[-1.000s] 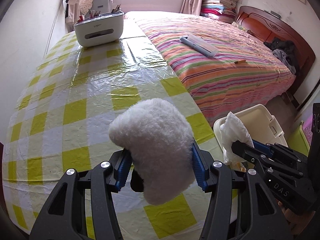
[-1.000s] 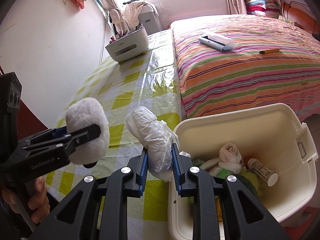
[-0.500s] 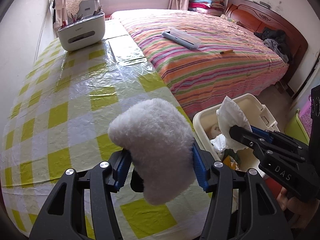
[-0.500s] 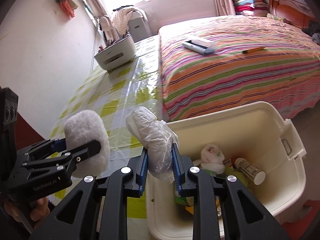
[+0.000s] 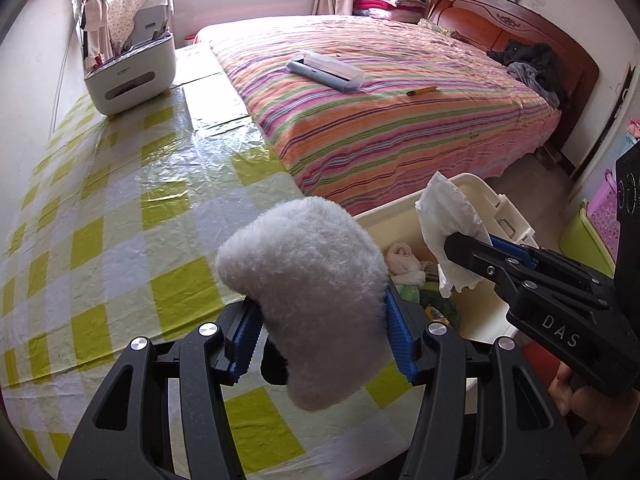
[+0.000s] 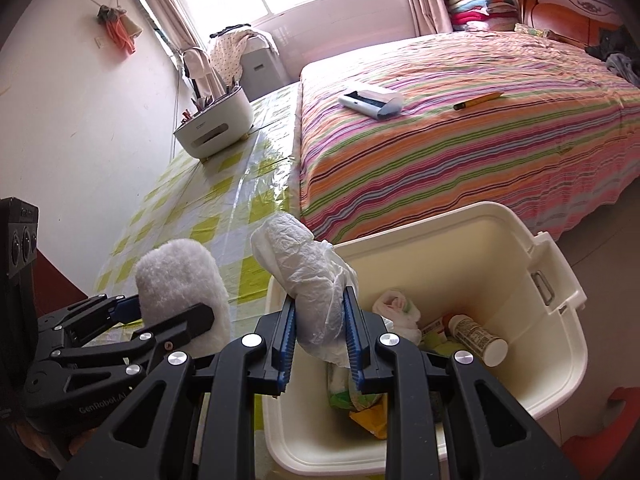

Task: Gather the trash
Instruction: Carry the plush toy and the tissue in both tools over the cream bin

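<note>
Bin contents partly hidden behind right gripper, crumpled tissue

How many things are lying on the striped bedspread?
3: a flat white and blue device mid-bed, a yellow pen-like stick beside it, and dark clothes heaped by the headboard. The bed's far side is partly out of view.

The worktop wears yellow-green and white checks (under glossy film); the bed has multicoloured stripes; the bin is cream.
</note>
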Demonstrator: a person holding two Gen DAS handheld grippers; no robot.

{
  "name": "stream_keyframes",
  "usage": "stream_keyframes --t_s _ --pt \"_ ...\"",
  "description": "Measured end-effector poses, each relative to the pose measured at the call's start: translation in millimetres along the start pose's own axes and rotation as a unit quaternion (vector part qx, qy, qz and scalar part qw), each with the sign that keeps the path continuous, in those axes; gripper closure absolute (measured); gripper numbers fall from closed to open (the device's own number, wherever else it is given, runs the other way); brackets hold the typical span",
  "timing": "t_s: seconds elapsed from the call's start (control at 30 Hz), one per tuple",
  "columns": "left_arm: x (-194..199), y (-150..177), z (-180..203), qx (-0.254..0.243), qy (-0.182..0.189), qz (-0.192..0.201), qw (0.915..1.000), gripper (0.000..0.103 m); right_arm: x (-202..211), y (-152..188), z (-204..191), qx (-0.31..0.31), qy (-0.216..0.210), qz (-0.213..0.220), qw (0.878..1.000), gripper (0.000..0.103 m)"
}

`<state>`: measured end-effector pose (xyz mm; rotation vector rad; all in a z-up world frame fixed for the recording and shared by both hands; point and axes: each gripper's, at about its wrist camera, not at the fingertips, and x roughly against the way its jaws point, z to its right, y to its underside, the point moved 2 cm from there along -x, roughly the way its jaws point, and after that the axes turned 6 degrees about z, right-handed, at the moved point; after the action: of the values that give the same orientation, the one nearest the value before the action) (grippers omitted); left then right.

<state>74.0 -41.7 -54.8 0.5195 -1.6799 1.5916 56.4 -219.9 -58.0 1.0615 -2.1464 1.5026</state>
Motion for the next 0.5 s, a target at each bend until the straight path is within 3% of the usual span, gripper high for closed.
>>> stream_keyframes --t_s 0.5 --pt "-8 3 36 -0.034 0.019 -0.01 0.9992 0.048 17 2 29 -0.037 0.025 0.019 0.999 0.081"
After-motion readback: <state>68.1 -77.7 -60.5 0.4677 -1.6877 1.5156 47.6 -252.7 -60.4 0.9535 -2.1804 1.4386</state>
